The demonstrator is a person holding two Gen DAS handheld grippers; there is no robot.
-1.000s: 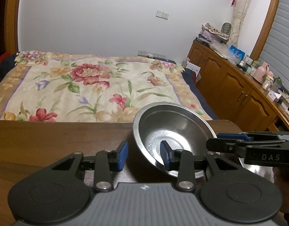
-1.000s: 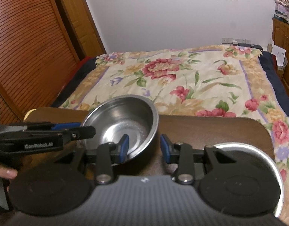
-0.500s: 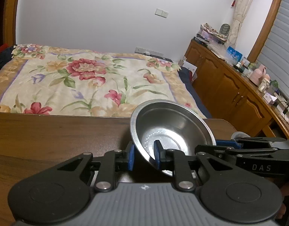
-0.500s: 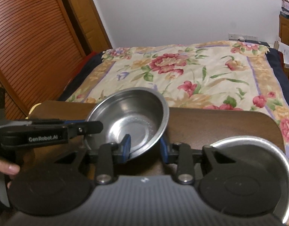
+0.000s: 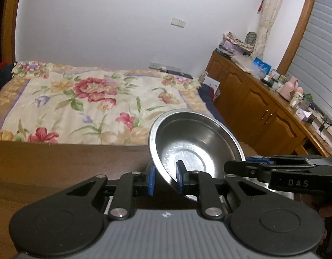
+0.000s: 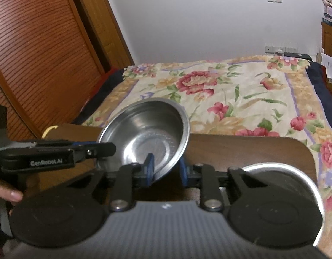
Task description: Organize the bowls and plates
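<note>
The left gripper [image 5: 165,179] has its jaws pinching the near left rim of the bowl [image 5: 194,149], one blue pad inside and one outside; they were closing until about half a second ago, with the rim between them; the right gripper [image 6: 166,168] has its jaws pinching the near right rim of the same bowl, and they have just been closing on it too, with the rim between them; so the bowl hangs tilted between the two grippers, above the near edge of the table [image 5: 58,164], and its open side leans toward the cameras; the bowl is shiny metal and has nothing in it; right of the bowl, low on the table, sits a plate [image 6: 295,168], also shiny metal; most of it hides behind the right gripper, so I cannot tell if anything is on it; I count one bowl, one plate, two grippers; beyond the bowl lies a bed [image 5: 90,99] with a flowery cover; a bit of a hand [image 6: 8,194] peeks in left of the bowl, cut off by the edge.
</note>
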